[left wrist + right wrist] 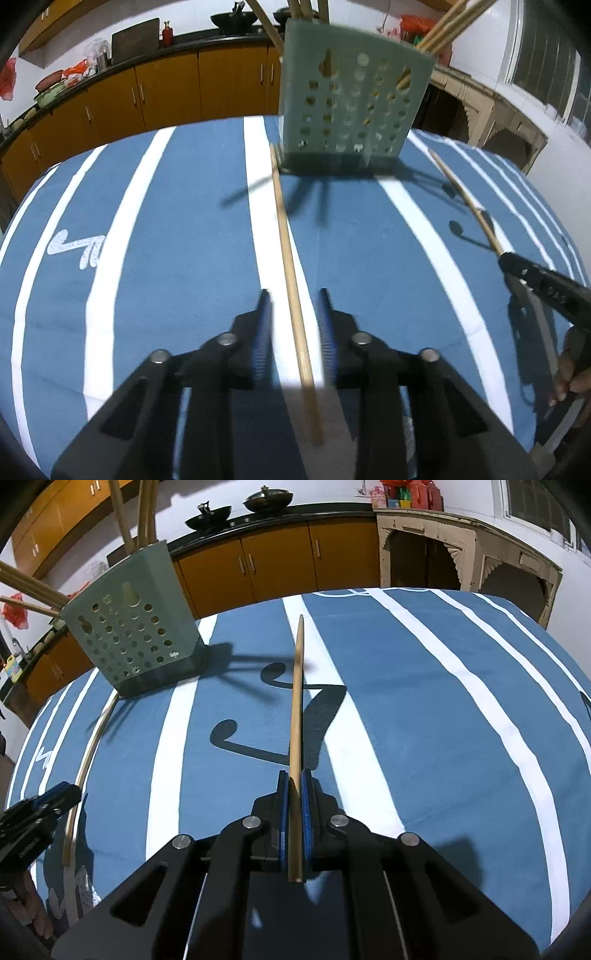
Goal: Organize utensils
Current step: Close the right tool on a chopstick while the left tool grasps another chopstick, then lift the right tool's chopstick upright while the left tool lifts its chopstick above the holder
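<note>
- The worktop (424, 686) carries a blue cloth with white stripes; on it stand the holder and two loose sticks, so the sorting looks partly done, not finished.
- The perforated green holder (354, 107) stands upright at the far side of the cloth. Several wooden sticks (448, 26) already lean out of its open top; its inside is hidden.
- The left hand-held gripper (293, 295) hovers low with jaws apart, straddling a chopstick (286, 240) that lies flat on the cloth, its far end just beside the holder's base. The pads do not press it, so this one is yet to be picked up.
- The right hand-held gripper (294, 775) is clamped on a second chopstick (296, 701), which points forward, tip off the cloth, well apart from the holder. It is yet to go in.
</note>
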### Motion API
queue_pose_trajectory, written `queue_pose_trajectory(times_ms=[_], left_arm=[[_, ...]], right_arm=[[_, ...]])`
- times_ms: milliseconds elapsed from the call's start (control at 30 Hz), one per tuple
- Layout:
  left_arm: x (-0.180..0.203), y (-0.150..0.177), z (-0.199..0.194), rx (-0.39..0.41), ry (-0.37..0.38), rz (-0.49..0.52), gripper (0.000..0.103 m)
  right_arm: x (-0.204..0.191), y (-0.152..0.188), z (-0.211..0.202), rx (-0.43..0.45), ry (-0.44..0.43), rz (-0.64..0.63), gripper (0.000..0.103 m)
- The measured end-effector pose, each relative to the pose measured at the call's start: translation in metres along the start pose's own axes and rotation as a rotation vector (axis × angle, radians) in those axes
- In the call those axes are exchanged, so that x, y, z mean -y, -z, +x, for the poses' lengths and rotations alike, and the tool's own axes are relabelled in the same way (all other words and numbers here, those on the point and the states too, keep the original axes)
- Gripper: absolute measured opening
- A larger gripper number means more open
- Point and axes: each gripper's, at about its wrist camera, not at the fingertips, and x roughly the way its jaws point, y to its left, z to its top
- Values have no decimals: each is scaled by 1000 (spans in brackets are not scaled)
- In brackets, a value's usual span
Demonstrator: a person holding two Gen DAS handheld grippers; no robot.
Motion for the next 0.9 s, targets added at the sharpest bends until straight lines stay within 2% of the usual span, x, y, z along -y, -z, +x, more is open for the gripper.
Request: queue_pose_trajectory(times_ms=[100, 133, 333, 433, 900], left_arm=[[-1, -1, 1, 3, -21, 1, 9], [-4, -2, 1, 3, -24, -10, 8], [-40, -2, -4, 3, -82, -100, 8], [-54, 0, -6, 3, -86, -117, 8], [-56, 2, -8, 7, -71, -107, 12]], right_arm=[[-7, 0, 2, -4, -21, -31, 8], [-11, 0, 3, -6, -28, -42, 8], [-22, 4, 2, -7, -46, -98, 8], [-25, 5, 1, -4, -42, -115, 8], [-29, 5, 1, -6, -33, -127, 8]])
